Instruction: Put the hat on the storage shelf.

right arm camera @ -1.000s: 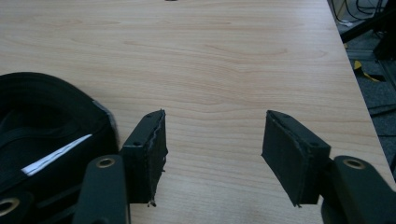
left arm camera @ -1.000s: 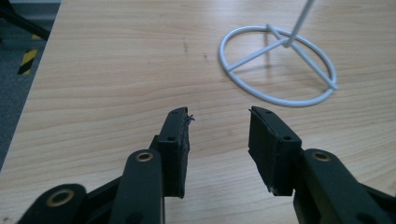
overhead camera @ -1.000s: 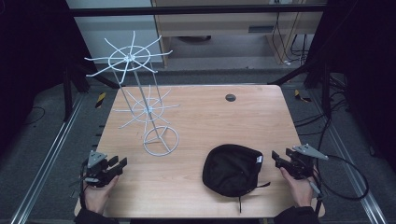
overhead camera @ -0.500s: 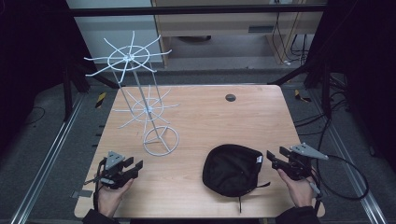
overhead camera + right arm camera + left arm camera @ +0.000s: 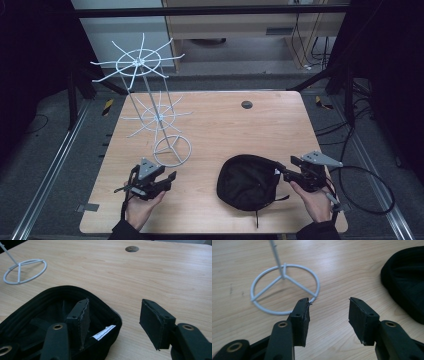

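Note:
A black cap (image 5: 248, 182) lies upside down on the wooden table (image 5: 240, 125), its hollow inside facing up with a white label (image 5: 103, 332) near the rim. My right gripper (image 5: 289, 172) is open at the cap's right edge; one jaw sits over the cap's (image 5: 37, 315) inside, the other outside the rim. My left gripper (image 5: 167, 181) is open just in front of the ring base (image 5: 284, 287) of a white wire rack (image 5: 150, 95), nothing between its jaws. The cap's edge (image 5: 404, 282) shows at the right of the left gripper view.
The rack stands tall at the table's left with two tiers of spokes. A round dark hole (image 5: 246, 104) sits near the table's far edge. Cables trail from the right gripper off the table's right side.
My left gripper has moved right and forward from the table's left corner to just before the rack's base. My right gripper has shifted left onto the cap's rim.

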### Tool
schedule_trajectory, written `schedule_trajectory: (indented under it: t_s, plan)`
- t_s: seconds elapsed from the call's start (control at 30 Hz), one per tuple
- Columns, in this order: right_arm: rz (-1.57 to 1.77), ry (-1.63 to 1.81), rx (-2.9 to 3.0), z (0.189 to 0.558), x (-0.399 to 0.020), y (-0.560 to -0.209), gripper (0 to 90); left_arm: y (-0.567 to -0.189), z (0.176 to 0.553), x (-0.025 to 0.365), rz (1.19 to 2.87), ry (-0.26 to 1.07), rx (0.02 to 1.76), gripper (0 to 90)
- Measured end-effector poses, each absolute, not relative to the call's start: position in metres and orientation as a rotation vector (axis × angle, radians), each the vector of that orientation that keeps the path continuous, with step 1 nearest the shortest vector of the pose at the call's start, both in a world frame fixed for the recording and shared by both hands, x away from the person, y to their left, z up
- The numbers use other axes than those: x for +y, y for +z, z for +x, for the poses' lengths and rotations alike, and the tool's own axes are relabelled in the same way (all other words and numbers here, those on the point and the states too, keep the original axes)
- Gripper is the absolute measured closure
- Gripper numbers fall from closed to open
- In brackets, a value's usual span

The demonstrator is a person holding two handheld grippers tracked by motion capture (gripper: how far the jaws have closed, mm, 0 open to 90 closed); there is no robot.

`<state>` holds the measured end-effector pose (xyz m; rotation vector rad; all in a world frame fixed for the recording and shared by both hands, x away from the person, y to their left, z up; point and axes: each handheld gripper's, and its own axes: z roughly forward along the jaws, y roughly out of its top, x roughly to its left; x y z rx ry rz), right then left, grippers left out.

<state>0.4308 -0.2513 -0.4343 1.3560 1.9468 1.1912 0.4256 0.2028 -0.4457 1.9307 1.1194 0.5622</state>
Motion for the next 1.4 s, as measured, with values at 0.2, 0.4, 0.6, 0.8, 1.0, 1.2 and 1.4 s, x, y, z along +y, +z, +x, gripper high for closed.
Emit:
schedule_trajectory:
  t_s: [0.2, 0.4, 0.6, 0.8, 1.0, 1.2, 1.4]
  plan:
    - [1.351, 1.171, 1.993, 0.432, -0.244, -0.441, 41.2, -0.446, 0.429, 0.168, 1.946, 0.511, 1.062, 50.0]
    - [1.364, 1.165, 2.010, 0.433, -0.242, -0.446, 40.5, -0.444, 0.431, 0.143, 1.953, 0.476, 1.023, 50.4]
    - [1.367, 1.141, 2.048, 0.434, -0.238, -0.454, 41.0, -0.448, 0.433, 0.113, 1.982, 0.437, 0.995, 50.9]
    - [1.382, 1.116, 2.072, 0.437, -0.238, -0.461, 40.9, -0.461, 0.434, 0.092, 2.018, 0.384, 0.991, 51.0]
    - [1.393, 1.111, 2.095, 0.438, -0.237, -0.464, 41.3, -0.473, 0.437, 0.079, 2.065, 0.344, 0.997, 51.1]
    - [1.401, 1.098, 2.104, 0.439, -0.238, -0.467, 40.7, -0.486, 0.440, 0.071, 2.101, 0.302, 1.008, 56.9]
    - [1.414, 1.082, 2.118, 0.440, -0.238, -0.470, 41.3, -0.494, 0.442, 0.066, 2.124, 0.265, 1.007, 65.9]
